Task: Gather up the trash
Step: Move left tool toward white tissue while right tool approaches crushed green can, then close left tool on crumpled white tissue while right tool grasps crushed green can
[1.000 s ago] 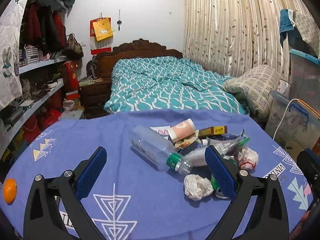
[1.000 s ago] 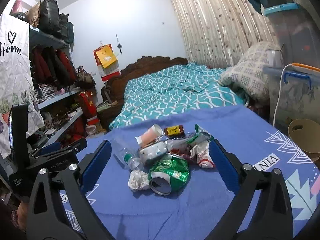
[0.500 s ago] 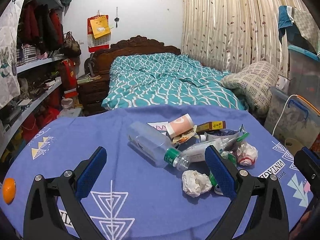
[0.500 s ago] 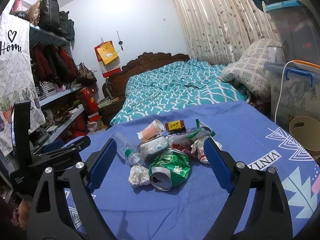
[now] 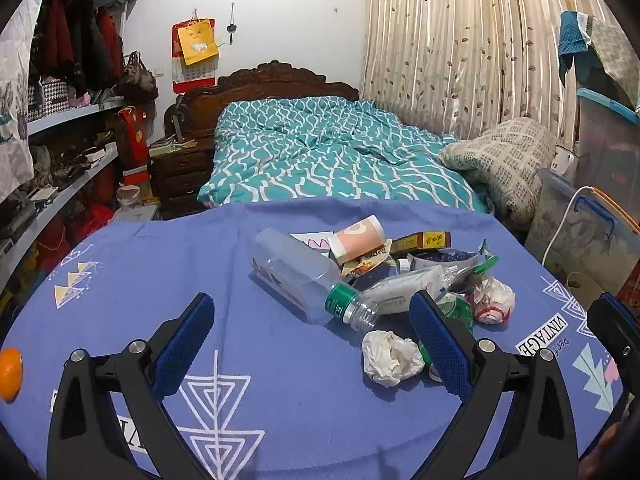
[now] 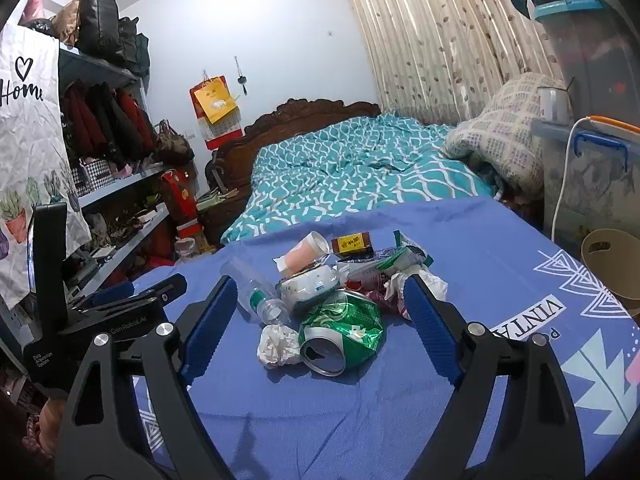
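A heap of trash lies on the blue tablecloth (image 5: pixel 160 264): a clear plastic bottle (image 5: pixel 296 276), a crumpled tissue (image 5: pixel 390 356), a pink paper cup (image 5: pixel 358 238), a small brown box (image 5: pixel 424 240) and wrappers. My left gripper (image 5: pixel 311 300) stands open just in front of the bottle, touching nothing. My right gripper (image 6: pixel 320 284) is open and its jaws are closing. The crushed green can (image 6: pixel 344 330) and the tissue (image 6: pixel 278 346) lie between its fingers, clear of both pads. The bottle (image 6: pixel 252 288) rests by its left finger.
An orange (image 5: pixel 9 364) sits at the table's left edge. A beige bin (image 6: pixel 612 264) stands past the table's right edge, with plastic storage boxes (image 6: pixel 592 184) behind it. A bed (image 5: pixel 332 160) lies beyond the table and loaded shelves (image 5: pixel 60 160) run along the left.
The right gripper's fingers have drawn a little closer together around the can. The left view has tilted slightly. The trash lies where it was.
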Tool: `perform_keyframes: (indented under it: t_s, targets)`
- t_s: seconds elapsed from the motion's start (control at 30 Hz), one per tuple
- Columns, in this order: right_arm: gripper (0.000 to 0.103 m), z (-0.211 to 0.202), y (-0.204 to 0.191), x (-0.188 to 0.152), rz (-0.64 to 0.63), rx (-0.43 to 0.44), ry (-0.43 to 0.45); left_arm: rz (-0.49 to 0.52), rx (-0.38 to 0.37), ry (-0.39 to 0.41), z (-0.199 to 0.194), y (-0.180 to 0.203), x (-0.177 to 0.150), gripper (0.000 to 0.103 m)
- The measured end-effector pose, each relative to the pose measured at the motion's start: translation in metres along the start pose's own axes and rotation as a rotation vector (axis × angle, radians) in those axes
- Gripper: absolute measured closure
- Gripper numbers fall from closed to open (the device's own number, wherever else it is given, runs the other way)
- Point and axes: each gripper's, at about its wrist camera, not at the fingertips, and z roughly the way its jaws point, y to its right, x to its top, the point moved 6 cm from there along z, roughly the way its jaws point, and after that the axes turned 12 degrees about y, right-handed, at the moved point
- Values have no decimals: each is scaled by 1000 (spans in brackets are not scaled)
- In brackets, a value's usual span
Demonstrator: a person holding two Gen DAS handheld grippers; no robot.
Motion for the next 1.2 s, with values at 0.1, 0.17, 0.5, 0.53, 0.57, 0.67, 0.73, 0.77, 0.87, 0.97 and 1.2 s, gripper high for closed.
perform_keyframes:
  t_s: [0.1, 0.17, 0.5, 0.53, 0.57, 0.67, 0.73, 0.77, 0.87, 0.97, 1.2]
  targets:
    - [21, 1, 0, -2, -2, -2, -7, -6, -5, -12, 3, -2, -2, 13]
    - [21, 2, 1, -4, -2, -6, -13, -13, -3, -18, 5, -5, -3, 13]
    - [22, 10, 10, -15, 1, -20, -46, -43, -23, -28, 11, -18, -13, 13]
    - [23, 12, 12, -17, 4, -21, -55, -44, -27, -32, 12, -19, -15, 13]
    - [25, 14, 13, -20, 9, -21, -66, -43, -31, -37, 13, -20, -17, 13]
    - [31, 21, 20, -29, 37, -11, -105, -51, -73, -73, 20, -20, -24, 28]
    - [34, 27, 25, -37, 67, -1, -140, -71, -132, -121, 28, -16, -31, 31]
    - [35, 32, 29, -42, 93, 9, -164, -79, -165, -144, 32, -12, -35, 34]
    - [38, 49, 46, -58, 202, 30, -247, -69, -237, -208, 45, 5, -49, 36]
    - [40, 73, 63, -73, 312, 57, -339, -71, -306, -280, 64, 26, -64, 40]
    - [45, 131, 95, -107, 518, 90, -498, -109, -375, -401, 101, 49, -83, 55]
